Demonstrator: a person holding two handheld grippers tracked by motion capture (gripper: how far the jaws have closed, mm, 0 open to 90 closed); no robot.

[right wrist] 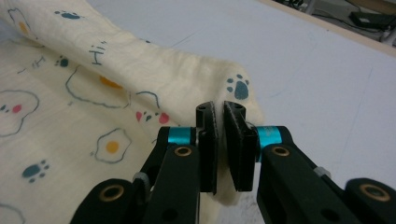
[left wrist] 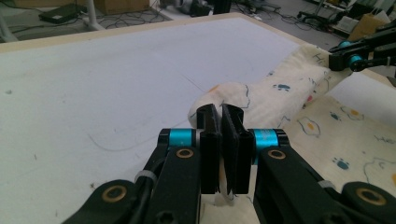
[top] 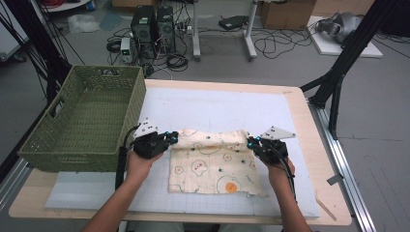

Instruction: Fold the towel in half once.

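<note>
A cream cloth (top: 210,162) printed with eggs and paw marks lies on the white mat, its far edge folded over toward the person. My left gripper (top: 173,137) is shut on the cloth's far left corner (left wrist: 219,95), with fabric pinched between the pads. At the far right corner (right wrist: 233,88) my right gripper (top: 250,141) is shut on the fabric in the same way. In the left gripper view the right gripper (left wrist: 348,58) shows at the far end of the rolled edge (left wrist: 285,88). Both hands hold the fold low over the cloth.
A green woven basket (top: 72,145) stands at the table's left side, close to my left hand. The white mat (top: 217,108) stretches bare beyond the cloth. The wooden table edge (top: 309,145) runs along the right. Cables and computer cases sit on the floor behind.
</note>
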